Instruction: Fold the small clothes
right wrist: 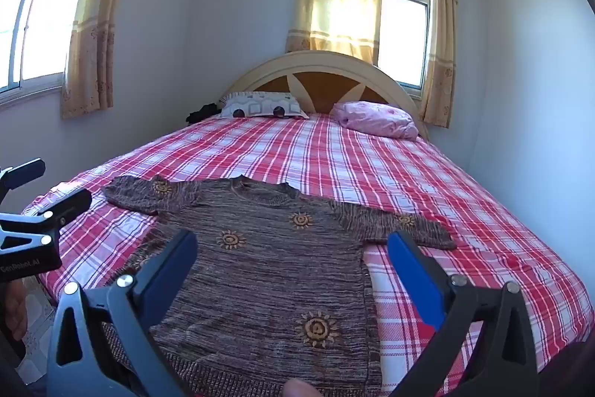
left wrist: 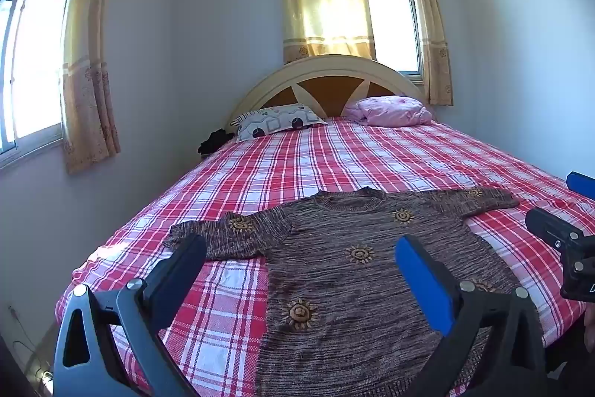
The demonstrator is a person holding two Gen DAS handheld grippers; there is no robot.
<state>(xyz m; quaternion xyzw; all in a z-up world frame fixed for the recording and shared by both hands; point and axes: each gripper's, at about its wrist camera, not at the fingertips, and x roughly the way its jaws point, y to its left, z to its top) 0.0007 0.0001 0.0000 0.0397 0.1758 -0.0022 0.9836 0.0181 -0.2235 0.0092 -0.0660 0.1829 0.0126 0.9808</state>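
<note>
A brown knitted sweater [left wrist: 334, 285] [right wrist: 267, 285] with orange sun motifs lies flat on the checked bed, both sleeves spread out and its hem toward me. My left gripper [left wrist: 297, 242] is open and hovers over the sweater's left half, with nothing between its fingers. My right gripper [right wrist: 293, 237] is also open and empty, over the sweater's right half. Each view catches the other tool at its edge: the right gripper [left wrist: 563, 201] at the right, the left gripper [right wrist: 48, 185] at the left.
The bed [left wrist: 334, 155] has a red and white checked sheet and a rounded headboard [left wrist: 327, 69]. A patterned pillow [left wrist: 275, 123] and a pink bundle [left wrist: 390, 110] lie at its head. A dark item [left wrist: 215, 140] sits beside the pillow. Walls stand close on both sides.
</note>
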